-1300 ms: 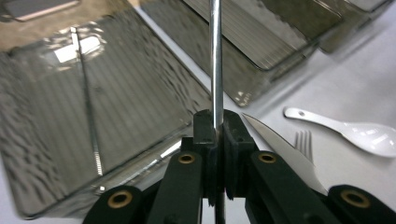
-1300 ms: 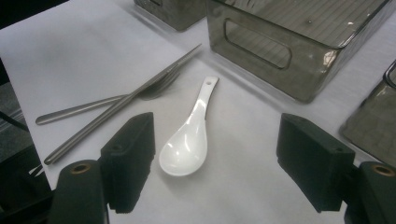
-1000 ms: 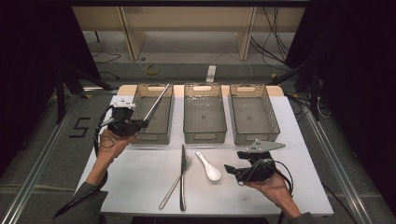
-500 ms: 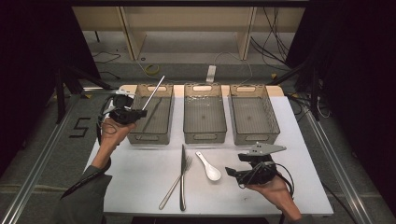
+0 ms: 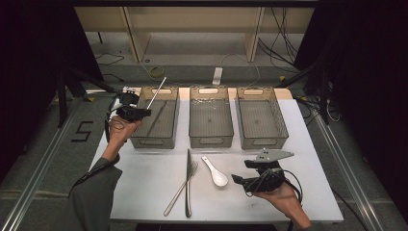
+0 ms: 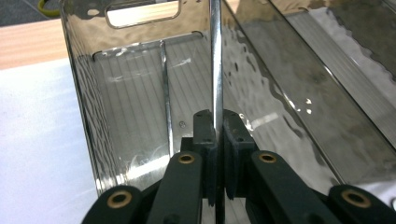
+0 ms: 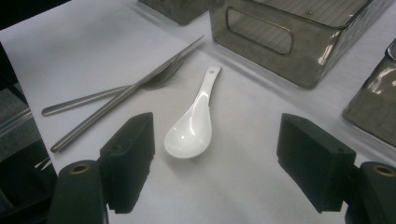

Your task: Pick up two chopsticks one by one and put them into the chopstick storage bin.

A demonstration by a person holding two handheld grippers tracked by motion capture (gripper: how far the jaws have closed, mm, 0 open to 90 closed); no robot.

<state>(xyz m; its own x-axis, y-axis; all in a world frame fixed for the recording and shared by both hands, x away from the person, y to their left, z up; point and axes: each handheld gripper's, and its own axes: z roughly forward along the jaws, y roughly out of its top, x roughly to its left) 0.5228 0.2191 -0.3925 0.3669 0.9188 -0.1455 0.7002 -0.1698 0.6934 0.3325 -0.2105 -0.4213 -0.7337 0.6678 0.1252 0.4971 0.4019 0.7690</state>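
My left gripper [image 5: 142,112] is shut on a thin metal chopstick [image 5: 157,93], held at the near-left corner of the left bin [image 5: 137,141]. The stick slants up and to the right over the bin. In the left gripper view the chopstick [image 6: 215,60] rises straight from between the closed pads of the left gripper [image 6: 216,135], and a second chopstick [image 6: 166,93] lies on the bin floor. My right gripper [image 5: 243,172] rests open on the table, aimed at a white spoon [image 5: 215,172]. The right gripper view shows the spoon [image 7: 191,126] just ahead of the right gripper [image 7: 217,140].
Three smoky clear bins stand in a row at the back; the middle bin [image 5: 211,142] and the right bin [image 5: 262,143] look empty. A knife [image 5: 187,180] and a fork [image 5: 179,193] lie crossed on the white table left of the spoon. Floor cables run behind.
My left hand has carried the chopstick away from the person and slightly left, over the left bin's near corner. The right hand has stayed still.
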